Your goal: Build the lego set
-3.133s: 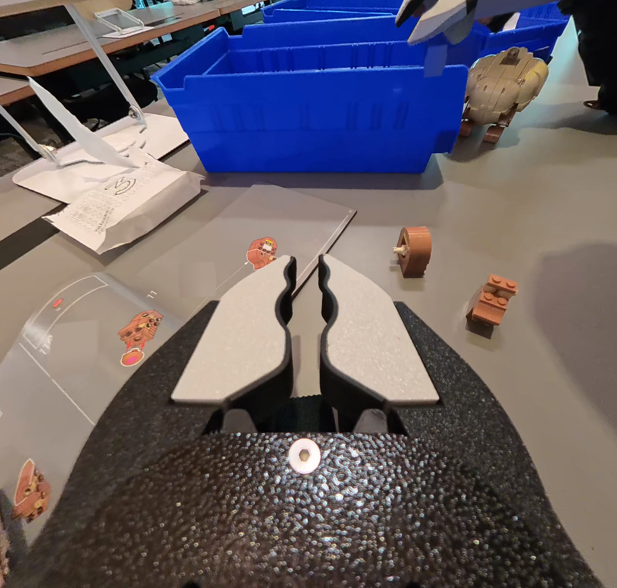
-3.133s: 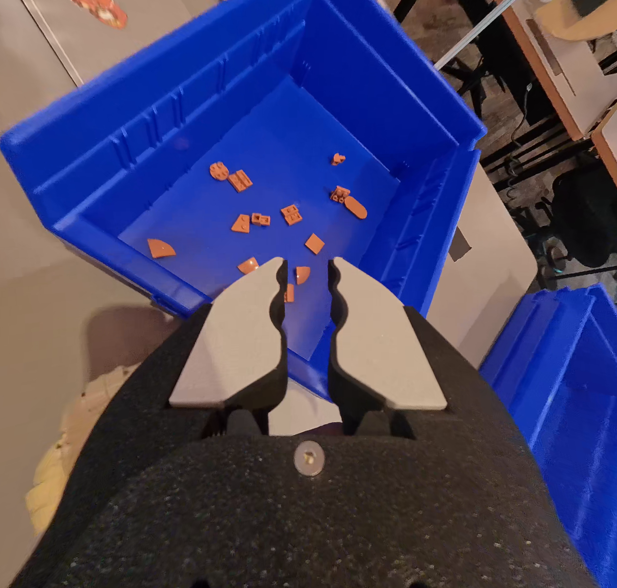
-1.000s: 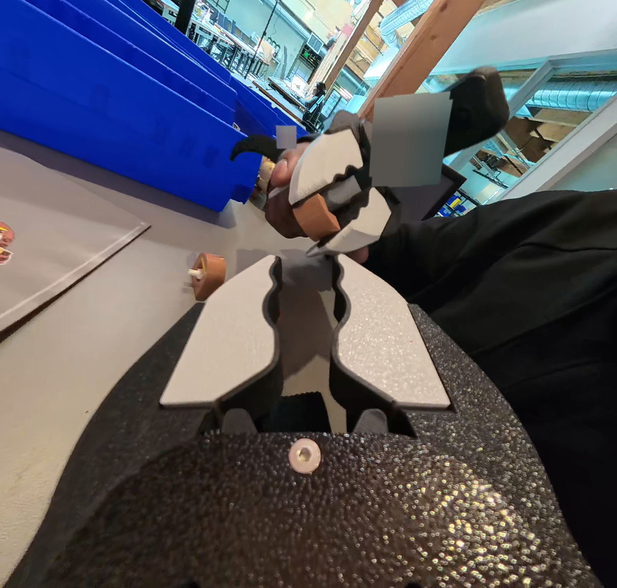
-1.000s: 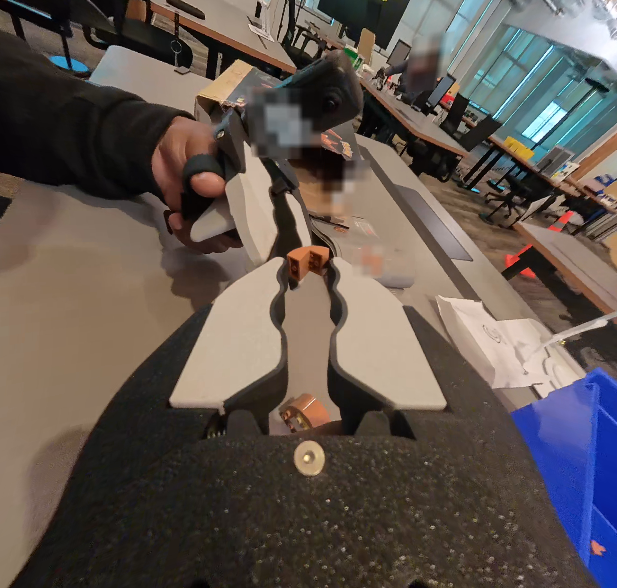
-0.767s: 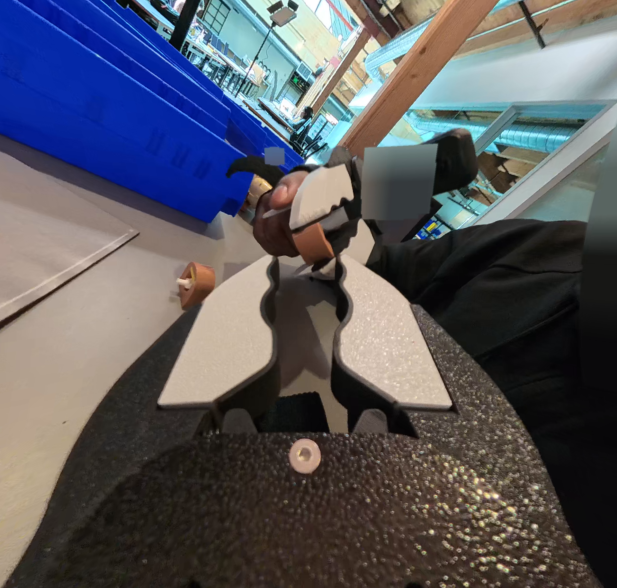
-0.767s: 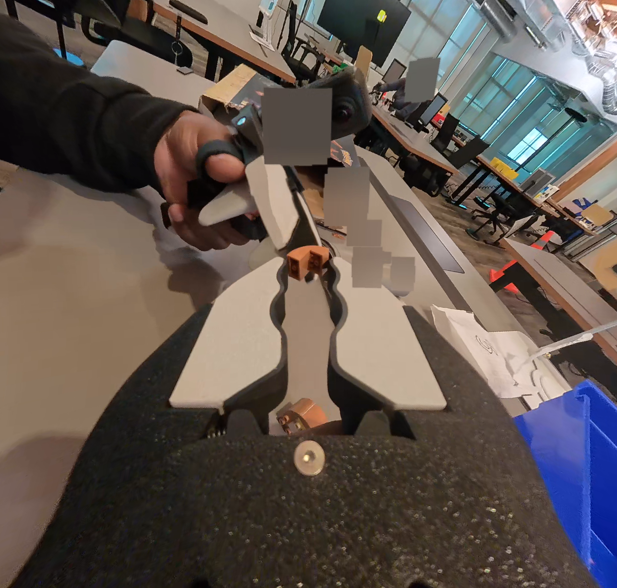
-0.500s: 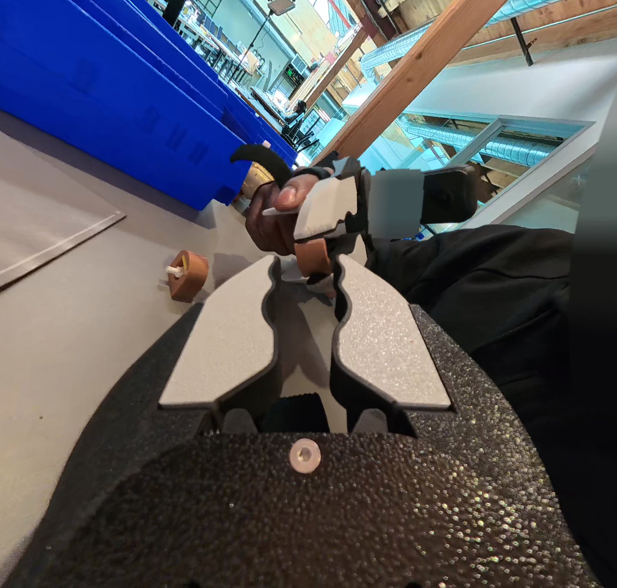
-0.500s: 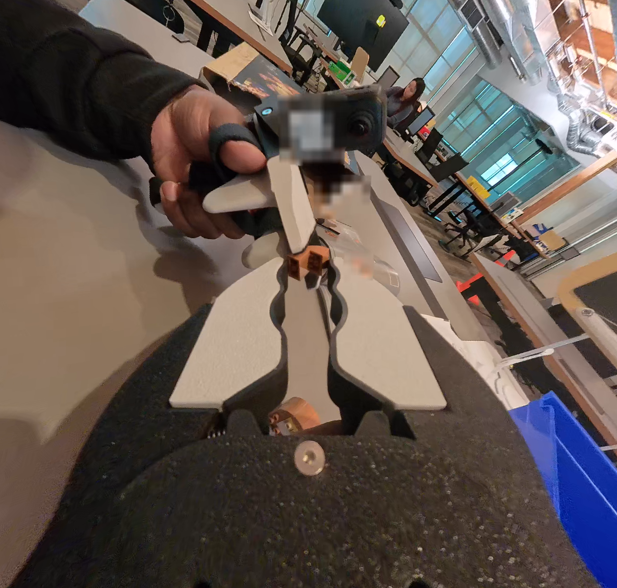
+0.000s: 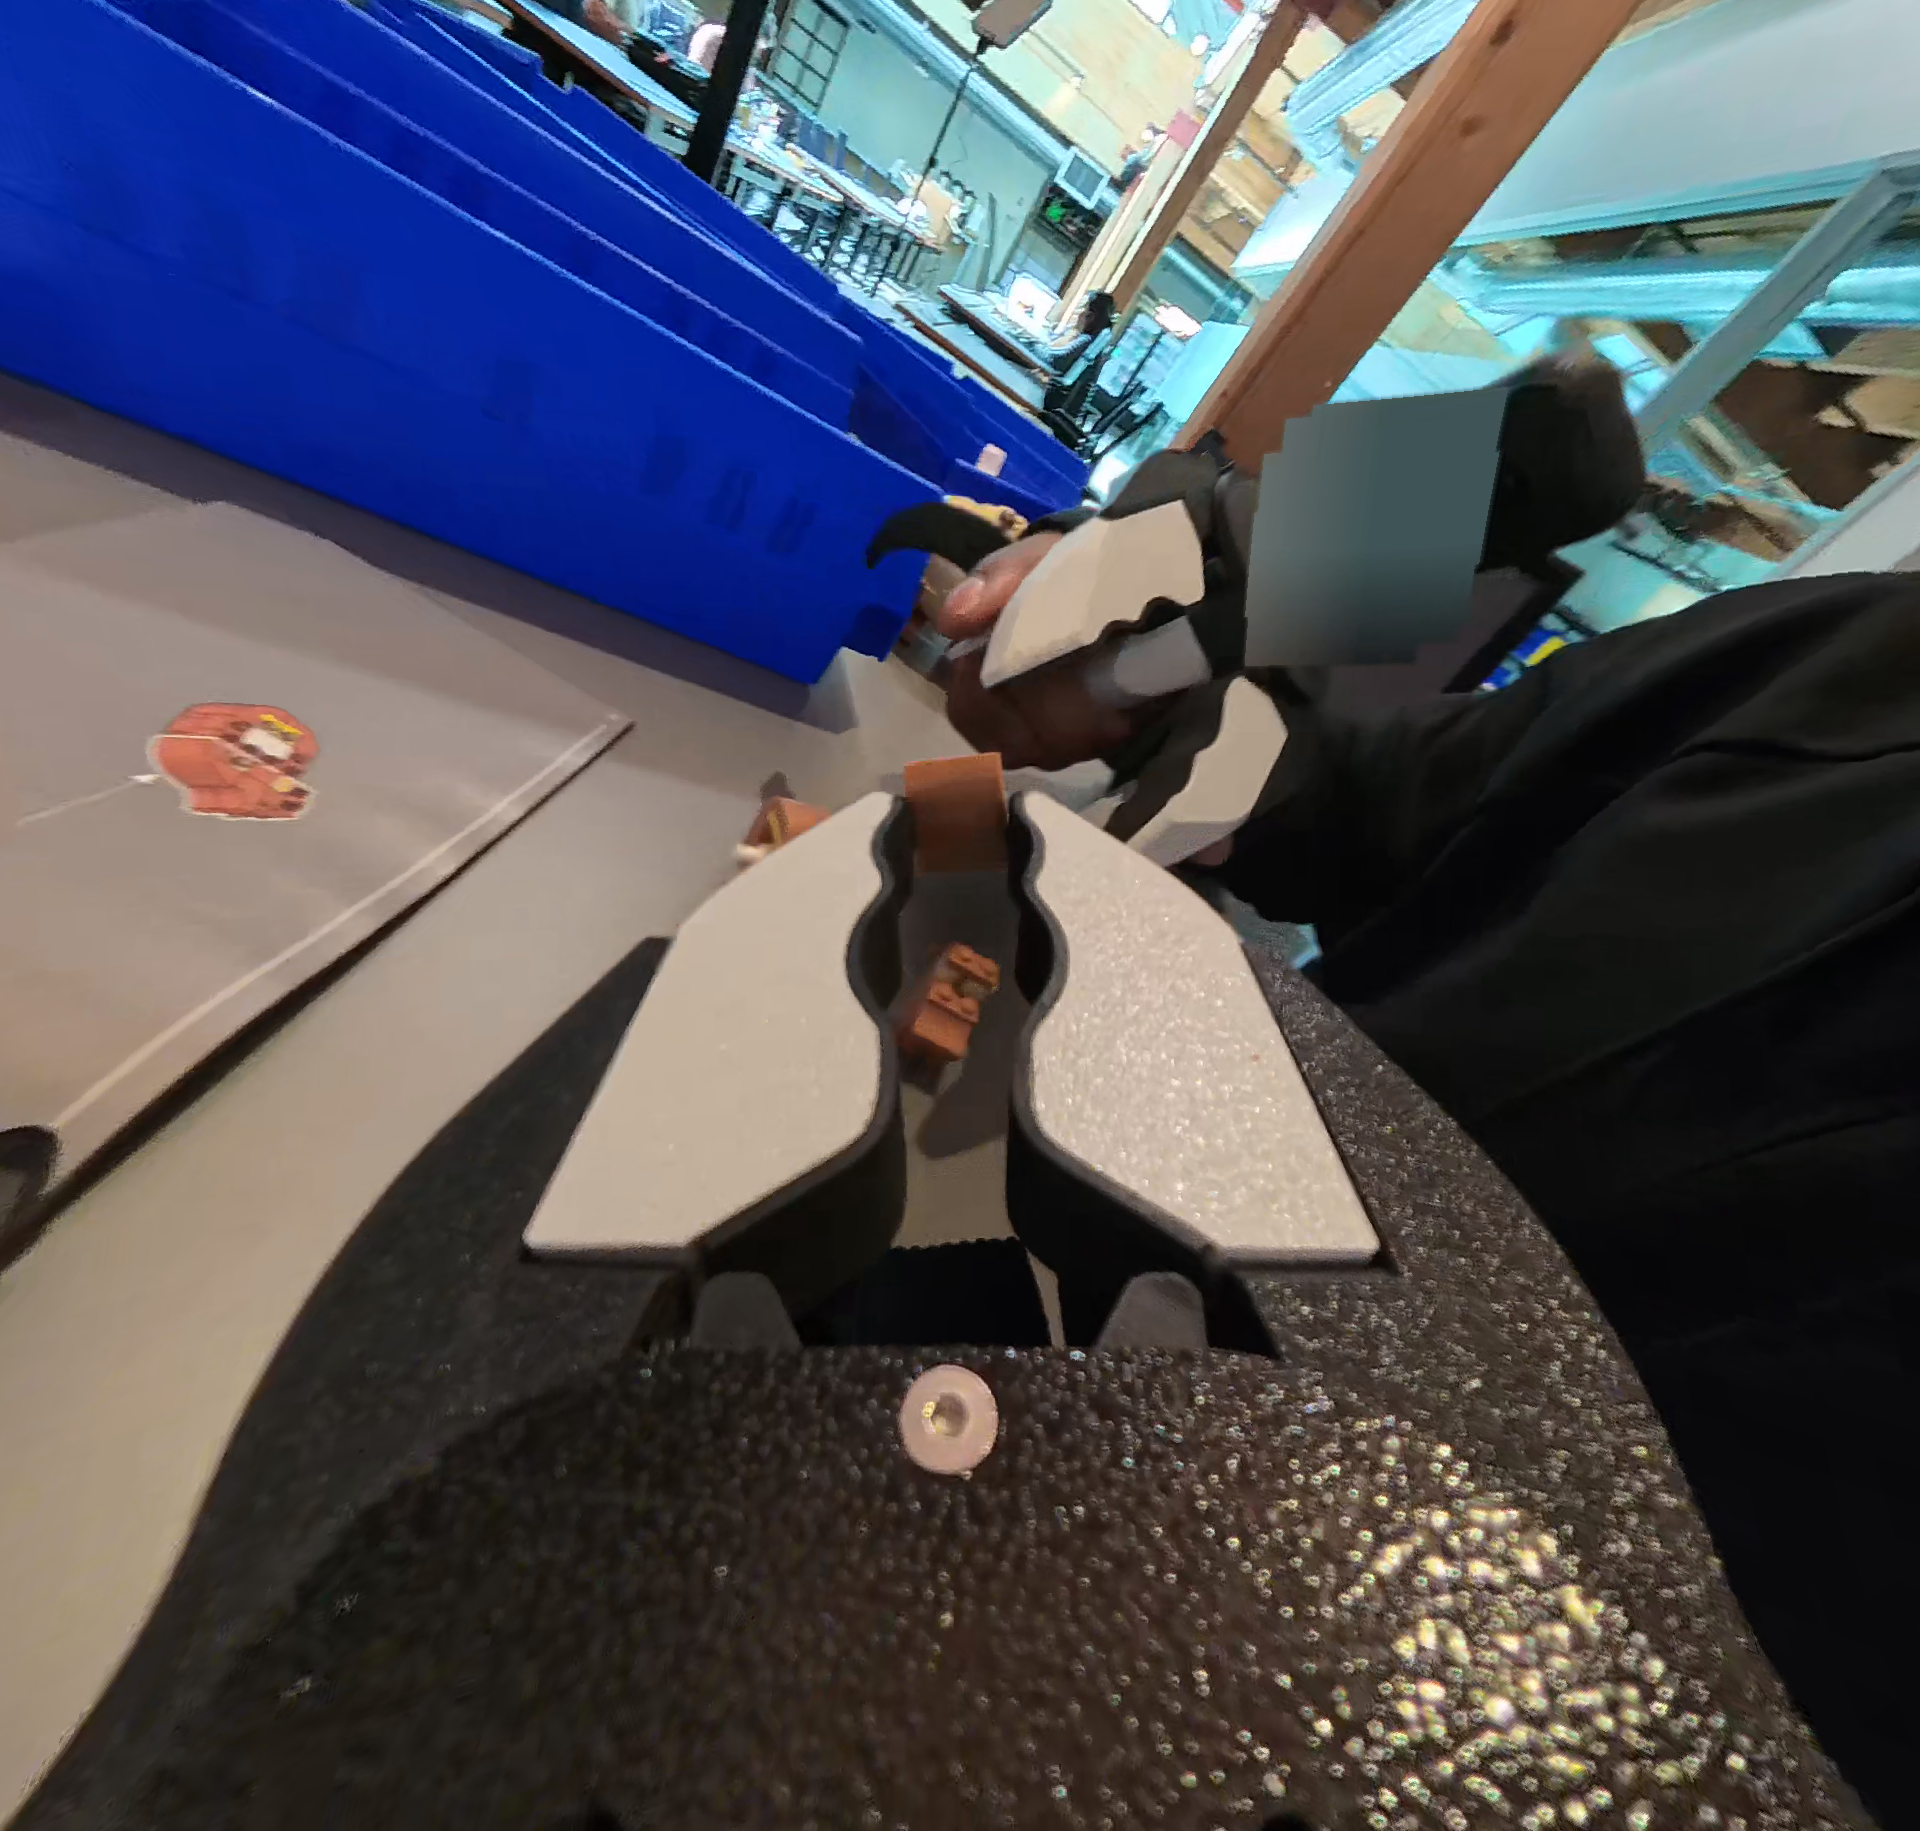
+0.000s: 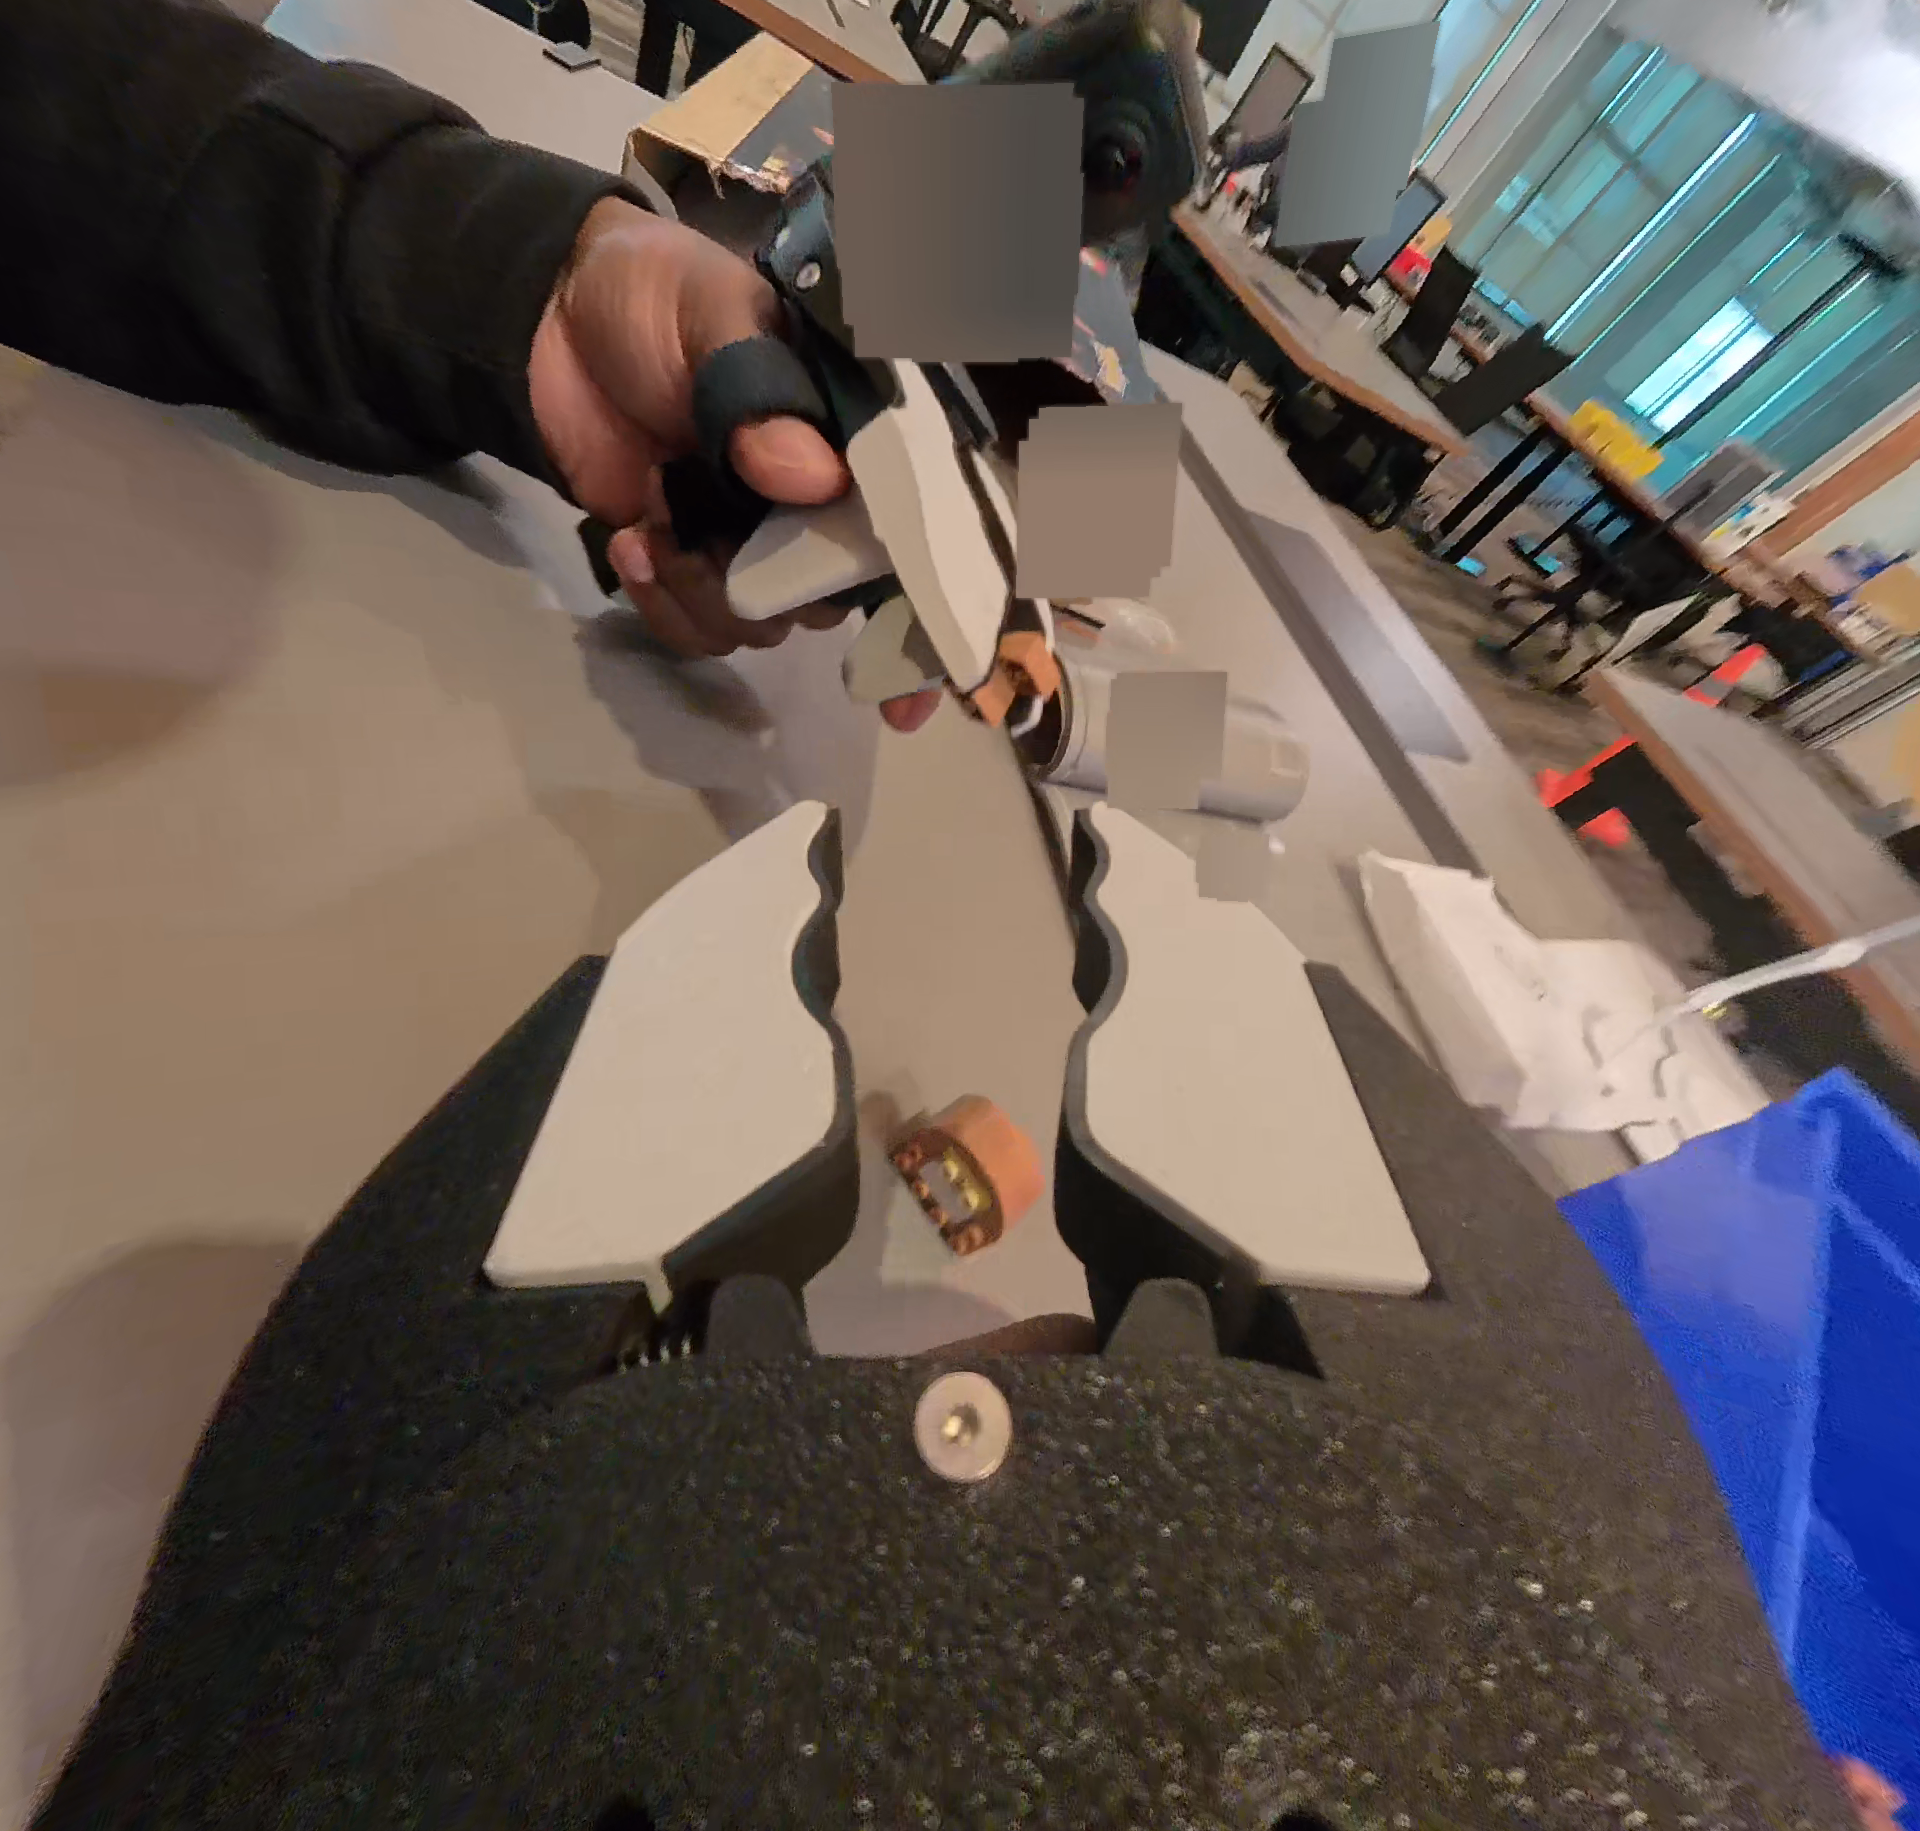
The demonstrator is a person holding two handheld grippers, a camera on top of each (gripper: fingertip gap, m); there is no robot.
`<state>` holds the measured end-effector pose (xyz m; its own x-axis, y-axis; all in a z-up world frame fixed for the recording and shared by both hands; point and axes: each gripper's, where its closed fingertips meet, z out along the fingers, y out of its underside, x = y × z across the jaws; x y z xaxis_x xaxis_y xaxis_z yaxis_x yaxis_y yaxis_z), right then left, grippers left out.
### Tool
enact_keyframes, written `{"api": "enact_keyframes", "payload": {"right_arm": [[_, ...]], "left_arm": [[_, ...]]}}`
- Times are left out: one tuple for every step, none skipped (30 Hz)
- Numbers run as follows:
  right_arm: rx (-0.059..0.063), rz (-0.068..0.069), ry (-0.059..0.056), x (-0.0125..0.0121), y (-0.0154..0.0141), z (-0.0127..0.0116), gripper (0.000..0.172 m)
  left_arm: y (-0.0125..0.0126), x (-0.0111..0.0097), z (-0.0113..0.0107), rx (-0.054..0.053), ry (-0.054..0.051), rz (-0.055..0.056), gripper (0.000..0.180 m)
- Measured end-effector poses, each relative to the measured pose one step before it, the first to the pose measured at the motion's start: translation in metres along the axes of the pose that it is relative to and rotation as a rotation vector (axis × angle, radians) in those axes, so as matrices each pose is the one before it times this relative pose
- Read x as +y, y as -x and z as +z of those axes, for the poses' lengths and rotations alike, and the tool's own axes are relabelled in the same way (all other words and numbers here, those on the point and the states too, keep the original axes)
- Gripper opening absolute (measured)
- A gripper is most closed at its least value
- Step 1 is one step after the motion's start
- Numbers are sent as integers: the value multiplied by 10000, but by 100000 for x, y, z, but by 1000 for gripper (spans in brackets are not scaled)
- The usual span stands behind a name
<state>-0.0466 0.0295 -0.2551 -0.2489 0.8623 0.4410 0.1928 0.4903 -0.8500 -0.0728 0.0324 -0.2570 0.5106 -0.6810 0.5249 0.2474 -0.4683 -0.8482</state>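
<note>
The brown brick (image 9: 954, 813) has passed to the left gripper (image 9: 954, 825), jaws clamped on it; right gripper (image 10: 954, 825) jaws now wide, bare. Two brown pieces lie on the counter (image 9: 644, 908).

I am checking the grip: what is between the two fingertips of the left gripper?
A brown brick piece, pinched by the left gripper, in the left wrist view.

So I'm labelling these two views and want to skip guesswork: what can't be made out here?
- Left wrist view: the round brown piece is mostly hidden behind the left gripper.
- Left wrist view: the blue bins' contents are hidden by their walls.
- Right wrist view: the grey cylinder is partly covered by a blur patch.
</note>
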Motion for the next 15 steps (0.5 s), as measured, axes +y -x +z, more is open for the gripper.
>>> {"api": "enact_keyframes", "payload": {"right_arm": [[-105,409,44,286,-60,-367,41],[-85,356,74,370,-26,-340,41],[-107,273,141,467,63,-277,40],[-79,219,192,563,59,-208,39],[-60,180,215,601,68,-135,38],[-123,181,233,637,164,-89,38],[-233,197,244,635,303,-67,38],[-186,168,171,534,263,-58,37],[-162,140,154,512,230,-56,37],[-191,142,199,589,250,-35,37],[-196,159,211,611,225,-1,36],[-178,175,170,585,209,16,36],[-197,178,166,605,234,29,36],[-164,114,237,631,221,41,36],[-37,-33,237,520,95,0,37]], "left_arm": [[404,-29,-166,-228,21,134,16],[336,27,-133,-191,62,152,16],[212,93,-78,-125,89,156,16],[195,67,-51,-110,67,109,16],[150,62,-29,-90,58,75,16],[148,50,-13,-85,46,65,16],[119,36,-7,-73,37,71,16],[79,50,-14,-42,48,72,16],[113,63,-14,-56,50,65,16],[164,66,-11,-78,38,51,16],[190,43,-11,-74,17,29,17],[189,32,-6,-55,2,-17,17],[205,31,-9,-48,-17,-50,17],[203,60,-9,-37,-10,-69,17],[204,70,3,-42,10,-72,17]]}}
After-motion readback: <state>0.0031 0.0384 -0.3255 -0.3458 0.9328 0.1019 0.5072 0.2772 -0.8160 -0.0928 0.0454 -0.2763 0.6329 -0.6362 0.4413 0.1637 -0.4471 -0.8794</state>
